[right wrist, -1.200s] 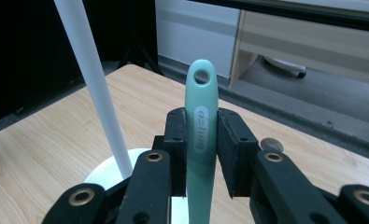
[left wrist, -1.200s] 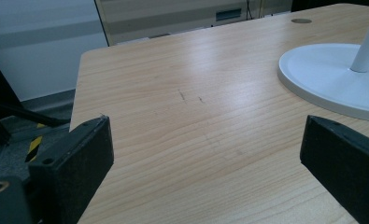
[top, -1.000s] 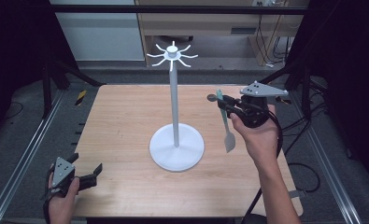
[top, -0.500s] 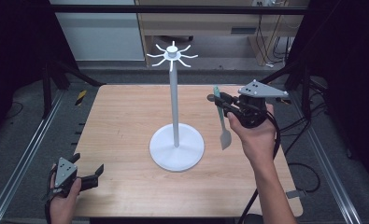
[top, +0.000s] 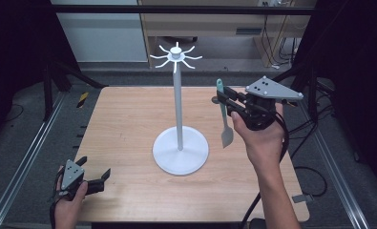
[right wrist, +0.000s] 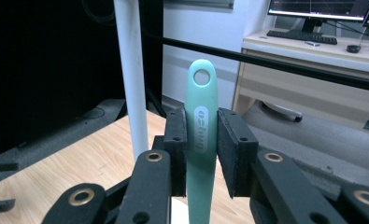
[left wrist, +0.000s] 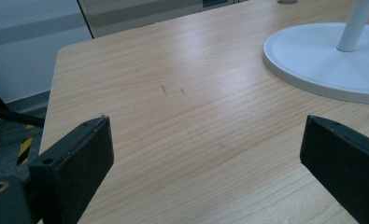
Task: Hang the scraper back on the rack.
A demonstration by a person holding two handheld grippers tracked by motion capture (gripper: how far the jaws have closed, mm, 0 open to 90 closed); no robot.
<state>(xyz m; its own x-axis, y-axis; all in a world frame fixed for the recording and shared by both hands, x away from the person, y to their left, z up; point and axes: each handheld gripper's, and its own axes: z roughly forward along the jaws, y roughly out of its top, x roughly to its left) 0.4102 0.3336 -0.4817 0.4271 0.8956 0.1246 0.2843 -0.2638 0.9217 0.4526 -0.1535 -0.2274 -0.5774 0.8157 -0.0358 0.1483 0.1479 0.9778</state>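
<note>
Mint-green spatula (top: 223,112) clamped in my right claw (top: 220,98), handle up, flat grey-tinted blade hanging down clear above the counter (top: 129,119). In the right gripper view the spatula (right wrist: 201,135) is smooth matte plastic, rounded handle end with a round hang hole, raised oval logo on the stem; the two black foam-faced pads press on it from both sides just below the hole, so my right claw (right wrist: 201,154) is closed firm on the handle. It sits right of the white stand (top: 179,109), near the pole but apart from it. Stand: thin round pole, wide flat disc base, crown of short curved hooks on top, glossy white. My left claw (top: 94,175) rests at the near left corner of the counter, low; in the left gripper view its jaws stand wide apart, nothing between them, only wood grain and the edge of the stand base (left wrist: 313,70). Counter is pale wood laminate, fine grain, few faint scuffs. Around it: metal frame rails, dark grey floor, black curtains at the sides, a desk with monitor and keyboard behind.
</note>
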